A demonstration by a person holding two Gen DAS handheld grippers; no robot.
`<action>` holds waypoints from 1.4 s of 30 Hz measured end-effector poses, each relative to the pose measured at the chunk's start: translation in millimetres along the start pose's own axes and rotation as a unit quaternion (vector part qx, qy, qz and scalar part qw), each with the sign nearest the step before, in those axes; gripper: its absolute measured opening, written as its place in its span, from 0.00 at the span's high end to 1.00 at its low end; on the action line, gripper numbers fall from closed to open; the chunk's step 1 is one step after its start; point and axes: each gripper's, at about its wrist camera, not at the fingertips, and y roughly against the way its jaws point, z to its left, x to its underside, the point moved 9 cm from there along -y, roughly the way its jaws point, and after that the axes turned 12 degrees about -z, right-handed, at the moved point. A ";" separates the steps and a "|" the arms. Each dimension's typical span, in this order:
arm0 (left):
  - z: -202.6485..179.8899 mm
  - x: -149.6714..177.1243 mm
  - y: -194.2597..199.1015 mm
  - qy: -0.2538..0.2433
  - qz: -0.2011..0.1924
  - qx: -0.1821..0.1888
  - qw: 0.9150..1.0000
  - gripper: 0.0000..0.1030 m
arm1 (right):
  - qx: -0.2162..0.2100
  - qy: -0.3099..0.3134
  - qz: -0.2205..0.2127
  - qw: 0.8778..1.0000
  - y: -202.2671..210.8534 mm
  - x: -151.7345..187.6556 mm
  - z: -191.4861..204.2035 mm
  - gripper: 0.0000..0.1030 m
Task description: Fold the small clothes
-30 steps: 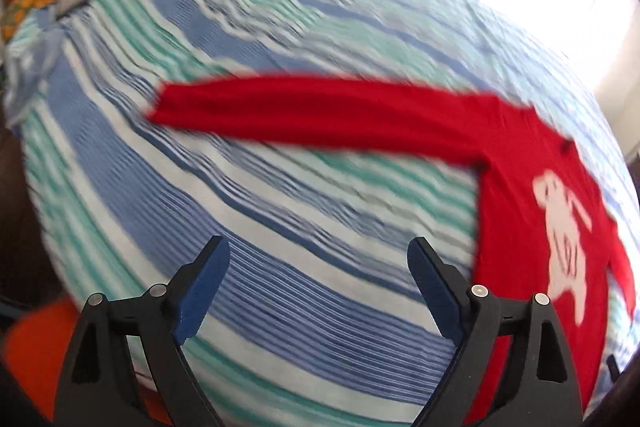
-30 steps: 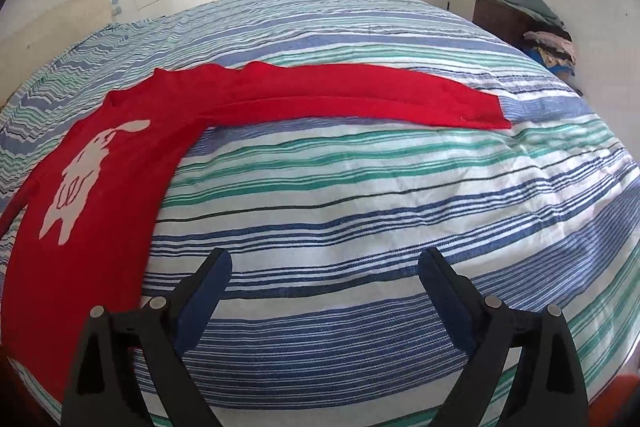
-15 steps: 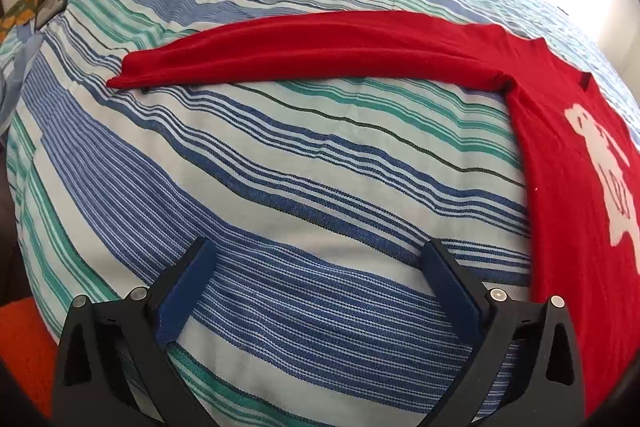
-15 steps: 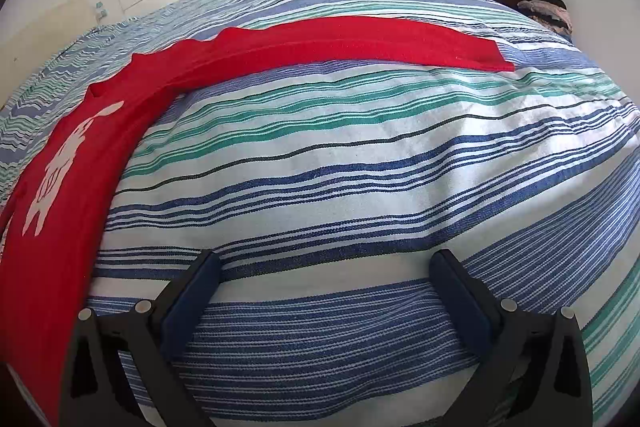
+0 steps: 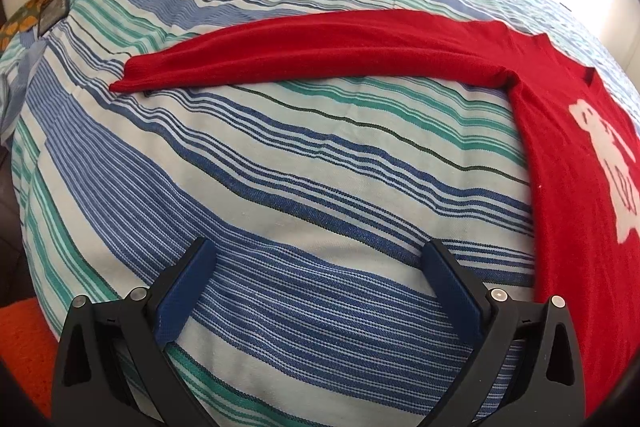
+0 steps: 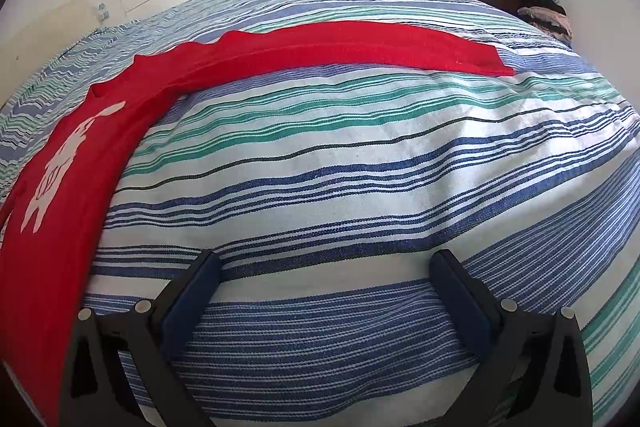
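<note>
I'm hovering both tongs, left [image 5: 316, 281] and right [image 6: 326, 293], spread and empty over the bed [image 5: 280, 187]; sweater [image 6: 60, 195] is lying flat, sleeves out, ready for folding.

1. Daylight floods both views; the upper right of the left wrist view is blown out white.
2. Both are sharp, without motion blur.
3. Fisheye distortion bulges the blue, green and white striped bedspread [image 5: 304, 187]; dark vignetting fills the corners.
</note>
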 end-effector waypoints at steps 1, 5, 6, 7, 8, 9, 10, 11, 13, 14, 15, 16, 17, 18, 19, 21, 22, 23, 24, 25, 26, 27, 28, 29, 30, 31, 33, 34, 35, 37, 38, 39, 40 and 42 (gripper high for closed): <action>-0.1 0.0 -0.1 0.000 0.000 -0.001 1.000 0.01 | 0.000 0.001 0.000 1.000 -0.3 -0.2 0.1 0.00; -0.4 0.0 -0.4 -0.002 0.000 -0.003 1.000 0.01 | 0.002 0.003 0.000 1.000 -1.2 -0.1 -0.1 0.00; -0.4 0.0 -0.5 -0.002 0.000 -0.003 1.000 0.01 | 0.002 0.003 0.000 1.000 -1.4 -0.1 -0.1 0.00; -0.4 -0.1 -0.6 -0.002 0.000 -0.004 1.000 0.01 | 0.002 0.004 0.000 1.000 -1.6 0.1 0.0 0.00; -0.4 0.0 -0.7 -0.002 0.000 -0.004 1.000 0.01 | 0.002 0.004 0.000 1.000 -1.6 0.0 -0.1 0.00; -0.4 0.0 -0.6 -0.002 0.000 -0.004 1.000 0.01 | 0.002 0.004 0.000 1.000 -1.6 0.0 -0.1 0.00; -0.5 0.0 -0.7 -0.002 0.000 -0.004 1.000 0.01 | 0.002 0.004 0.000 1.000 -1.6 0.0 -0.1 0.00; -0.5 0.0 -0.7 -0.002 0.000 -0.004 1.000 0.01 | 0.002 0.004 0.000 1.000 -1.7 0.0 -0.1 0.00; -0.4 0.0 -0.7 -0.003 0.000 -0.005 1.000 0.01 | 0.002 0.004 0.000 1.000 -1.6 0.0 -0.1 0.00; -0.3 0.2 -1.0 -0.003 0.000 -0.005 1.000 0.01 | 0.002 0.004 0.000 1.000 -1.6 0.0 -0.1 0.00; -0.3 0.4 -1.1 -0.004 0.000 -0.005 1.000 0.01 | 0.002 0.004 0.000 1.000 -1.6 0.0 -0.1 0.00; -0.3 0.4 -1.1 -0.004 0.000 -0.006 1.000 0.01 | 0.002 0.004 0.000 1.000 -1.6 0.0 0.0 0.00; -0.3 0.4 -1.1 -0.005 0.000 -0.006 1.000 0.01 | 0.002 0.004 0.000 1.000 -1.7 0.0 0.0 0.00; -0.2 0.4 -1.2 -0.005 0.000 -0.006 1.000 0.01 | 0.002 0.004 0.000 1.000 -1.7 0.0 -0.1 0.00; -0.2 0.4 -1.2 -0.005 0.000 -0.007 1.000 0.01 | 0.002 0.004 0.000 1.000 -1.6 0.0 -0.1 0.00; -0.1 0.4 -1.2 -0.005 0.000 -0.007 1.000 0.01 | 0.002 0.004 0.000 1.000 -1.7 0.0 -0.1 0.00; 0.1 0.4 -1.3 -0.006 0.000 -0.007 1.000 0.01 | 0.002 0.004 0.000 1.000 -1.8 0.0 0.0 0.00; 0.0 0.3 -1.3 -0.006 0.000 -0.008 1.000 0.01 | 0.002 0.004 0.000 1.000 -1.7 0.0 -0.1 0.00; 0.0 0.4 -1.5 -0.006 0.000 -0.008 1.000 0.01 | 0.002 0.004 0.000 1.000 -1.7 0.0 -0.1 0.00; 0.3 0.4 -1.6 -0.007 0.000 -0.009 1.000 0.01 | 0.002 0.004 0.000 1.000 -1.7 0.0 -0.1 0.00; 0.2 0.4 -1.6 -0.007 -0.001 -0.009 1.000 0.01 | 0.002 0.004 0.000 1.000 -1.8 -0.1 -0.1 0.00; -0.1 0.4 -1.5 -0.007 -0.001 -0.009 1.000 0.01 | 0.002 0.004 0.000 1.000 -1.8 0.0 -0.1 0.00; 0.0 0.4 -1.5 -0.008 -0.001 -0.010 1.000 0.01 | 0.002 0.004 0.000 1.000 -1.8 0.0 -0.1 0.00; 0.1 0.4 -1.6 -0.008 -0.001 -0.010 1.000 0.01 | 0.002 0.004 0.000 1.000 -1.8 0.0 0.0 0.00; -0.1 0.3 -1.6 -0.008 -0.002 -0.011 1.000 0.01 | 0.002 0.005 0.000 1.000 -1.8 0.1 0.0 0.00; 0.1 0.3 -1.7 -0.009 -0.002 -0.011 1.000 0.01 | 0.002 0.005 0.000 1.000 -1.8 0.0 0.0 0.00; 0.3 0.3 -1.7 -0.009 -0.002 -0.012 1.000 0.00 | 0.002 0.005 0.000 1.000 -1.8 0.1 0.1 0.00; 0.8 0.1 -1.9 -0.009 -0.002 -0.012 1.000 0.00 | 0.002 0.005 0.000 1.000 -1.8 0.1 0.0 0.00; 0.3 0.3 -1.7 -0.009 -0.002 -0.013 1.000 0.00 | 0.001 0.005 0.000 1.000 -1.9 0.1 0.1 0.00; 0.8 0.2 -1.8 -0.009 -0.003 -0.013 1.000 0.01 | 0.001 0.005 0.000 1.000 -1.8 0.1 0.1 0.00; 0.2 0.3 -1.6 -0.009 -0.003 -0.013 1.000 0.01 | 0.001 0.005 0.000 1.000 -1.8 0.2 0.1 0.00; 0.2 0.3 -1.6 -0.009 -0.003 -0.013 1.000 0.00 | 0.001 0.005 0.000 1.000 -1.8 0.1 0.1 0.00; 0.4 0.3 -1.7 -0.009 -0.003 -0.013 1.000 0.01 | 0.001 0.005 0.000 1.000 -1.8 0.1 0.1 0.00; 0.6 0.3 -1.8 -0.010 -0.003 -0.014 1.000 0.00 | 0.001 0.005 0.000 1.000 -1.8 0.1 0.2 0.00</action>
